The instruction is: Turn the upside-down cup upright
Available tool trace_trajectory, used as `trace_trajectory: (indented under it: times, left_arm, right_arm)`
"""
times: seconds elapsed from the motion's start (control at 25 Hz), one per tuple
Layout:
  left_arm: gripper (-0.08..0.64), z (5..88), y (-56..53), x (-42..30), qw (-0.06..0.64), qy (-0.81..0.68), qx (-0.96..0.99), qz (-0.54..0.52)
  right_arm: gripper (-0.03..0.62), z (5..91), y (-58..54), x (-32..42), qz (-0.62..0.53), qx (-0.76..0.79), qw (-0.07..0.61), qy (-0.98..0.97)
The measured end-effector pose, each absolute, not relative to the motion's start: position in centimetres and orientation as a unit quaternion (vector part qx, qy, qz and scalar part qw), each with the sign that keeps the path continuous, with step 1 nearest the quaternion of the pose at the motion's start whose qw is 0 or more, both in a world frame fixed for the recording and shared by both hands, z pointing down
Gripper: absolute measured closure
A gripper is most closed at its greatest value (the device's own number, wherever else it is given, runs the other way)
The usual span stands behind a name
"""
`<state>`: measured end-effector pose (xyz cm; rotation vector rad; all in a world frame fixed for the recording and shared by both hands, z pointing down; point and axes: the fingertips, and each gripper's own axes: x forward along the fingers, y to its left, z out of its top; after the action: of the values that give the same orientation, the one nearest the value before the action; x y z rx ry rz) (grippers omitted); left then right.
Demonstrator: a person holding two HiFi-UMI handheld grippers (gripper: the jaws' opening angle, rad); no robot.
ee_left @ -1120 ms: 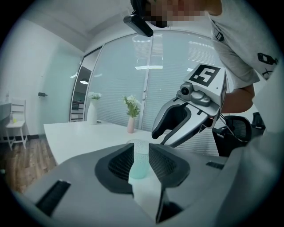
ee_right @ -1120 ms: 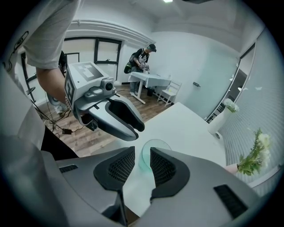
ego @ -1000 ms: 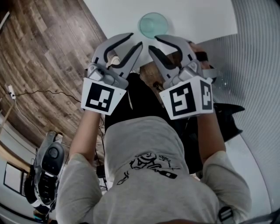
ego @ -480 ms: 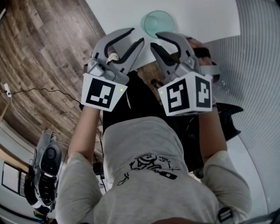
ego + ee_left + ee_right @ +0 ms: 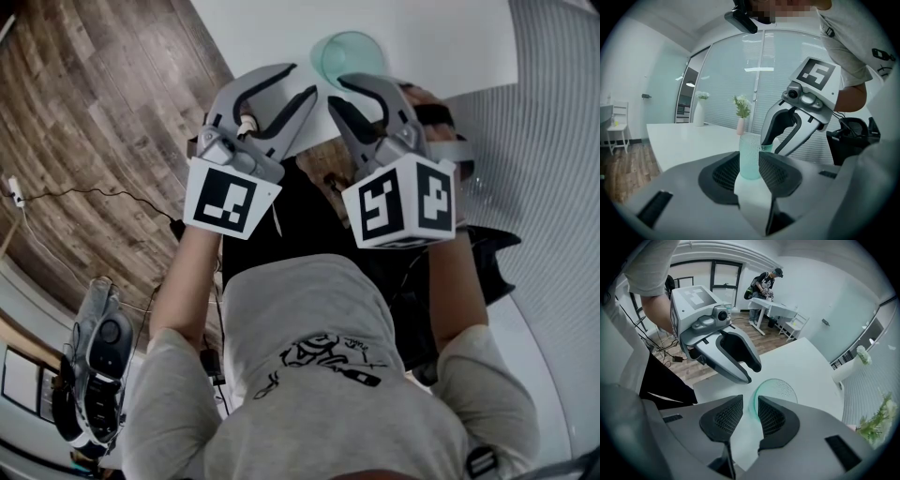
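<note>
In the head view, the right gripper (image 5: 336,91) is rolled compared with a second ago, so its marker cube (image 5: 398,202) turns more of its right side face to the camera. The left gripper (image 5: 303,80) sits slightly farther and more to the right. The cup (image 5: 349,52) appears farther right, above the right gripper's far jaw rather than above the gap between the two grippers.

White table (image 5: 422,37), teal cup (image 5: 349,54) near its edge, white vase (image 5: 699,114)
</note>
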<state>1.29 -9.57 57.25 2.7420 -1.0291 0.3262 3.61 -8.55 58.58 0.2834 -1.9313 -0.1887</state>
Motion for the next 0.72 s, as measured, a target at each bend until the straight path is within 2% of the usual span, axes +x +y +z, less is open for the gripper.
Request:
trace_trajectory:
  times: [0.24, 0.72]
  left_arm:
    - [0.442, 57.7, -9.6, 0.8, 0.097, -0.346, 0.926, 0.113]
    - [0.442, 58.6, -10.6, 0.9, 0.098, -0.347, 0.926, 0.113]
  right_arm:
    - [0.534, 59.0, -8.7, 3.3, -0.083, 0.115, 0.560, -0.817]
    - [0.545, 59.8, -9.4, 3.3, -0.082, 0.117, 0.550, -0.823]
